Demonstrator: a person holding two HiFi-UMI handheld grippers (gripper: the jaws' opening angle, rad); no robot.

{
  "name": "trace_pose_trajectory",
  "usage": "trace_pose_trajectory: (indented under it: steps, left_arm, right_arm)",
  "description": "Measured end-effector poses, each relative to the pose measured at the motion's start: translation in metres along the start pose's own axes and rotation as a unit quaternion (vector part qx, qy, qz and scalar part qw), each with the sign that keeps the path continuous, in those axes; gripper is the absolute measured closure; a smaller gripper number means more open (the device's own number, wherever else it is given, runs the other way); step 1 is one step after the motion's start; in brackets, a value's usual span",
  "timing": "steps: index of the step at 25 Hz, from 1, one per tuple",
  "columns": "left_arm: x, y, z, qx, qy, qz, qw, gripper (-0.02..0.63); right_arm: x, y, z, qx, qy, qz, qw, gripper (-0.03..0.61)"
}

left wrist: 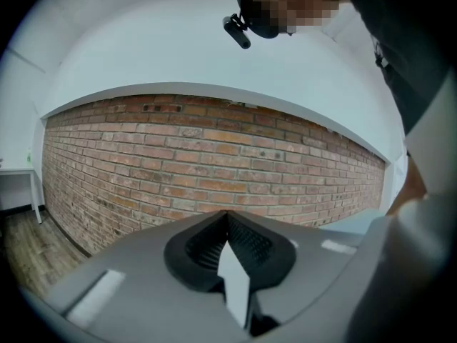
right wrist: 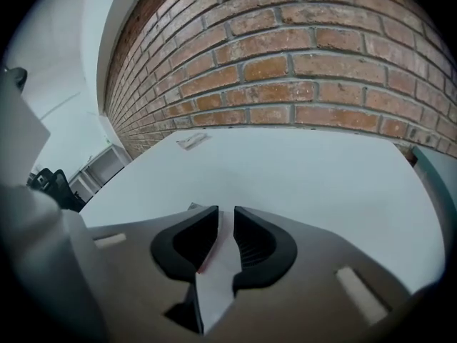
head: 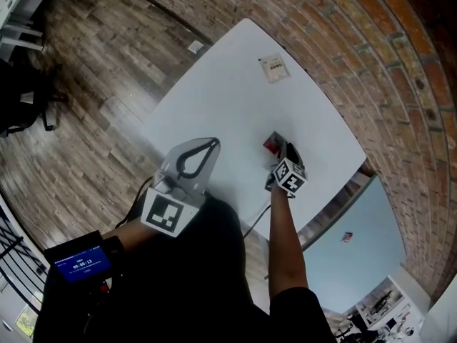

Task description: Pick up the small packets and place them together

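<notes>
On the white table (head: 228,98) a pale square packet (head: 275,68) lies near the far edge; in the right gripper view the same packet (right wrist: 191,141) shows far off by the brick wall. A small red packet (head: 270,145) lies near the right edge, right at the tips of my right gripper (head: 280,147). In the right gripper view that gripper (right wrist: 226,213) has its jaws a narrow gap apart, with a red sliver of the packet (right wrist: 203,264) low between them, not visibly pinched. My left gripper (head: 214,143) hovers over the table's near side, tips together and empty (left wrist: 228,219).
A brick wall (right wrist: 300,70) runs close along the table's far and right edges. Wooden floor (head: 93,63) lies to the left, with a black chair (head: 21,98). A light blue table (head: 357,241) stands lower right. A blue-screened device (head: 82,263) sits on the left arm.
</notes>
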State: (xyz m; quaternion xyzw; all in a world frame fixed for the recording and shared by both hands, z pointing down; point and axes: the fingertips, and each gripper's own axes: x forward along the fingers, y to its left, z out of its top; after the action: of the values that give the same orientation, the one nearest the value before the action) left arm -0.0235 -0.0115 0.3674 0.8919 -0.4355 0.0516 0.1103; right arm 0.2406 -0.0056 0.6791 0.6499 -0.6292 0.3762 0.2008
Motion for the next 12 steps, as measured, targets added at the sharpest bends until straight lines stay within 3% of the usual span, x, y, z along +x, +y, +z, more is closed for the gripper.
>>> trace_pose_trajectory:
  steps: [5,12]
  left_arm:
    - [0.003,-0.003,0.002,-0.003,-0.003,0.000,1.0000,0.614]
    - [0.011,-0.007,0.005,-0.011,-0.010,-0.020,0.9997,0.614]
  right_arm:
    - [-0.011,-0.003,0.001,0.002,-0.004,-0.008,1.000,0.506]
    - [-0.021,0.029,0.030,-0.003,-0.061,0.035,0.998,0.523]
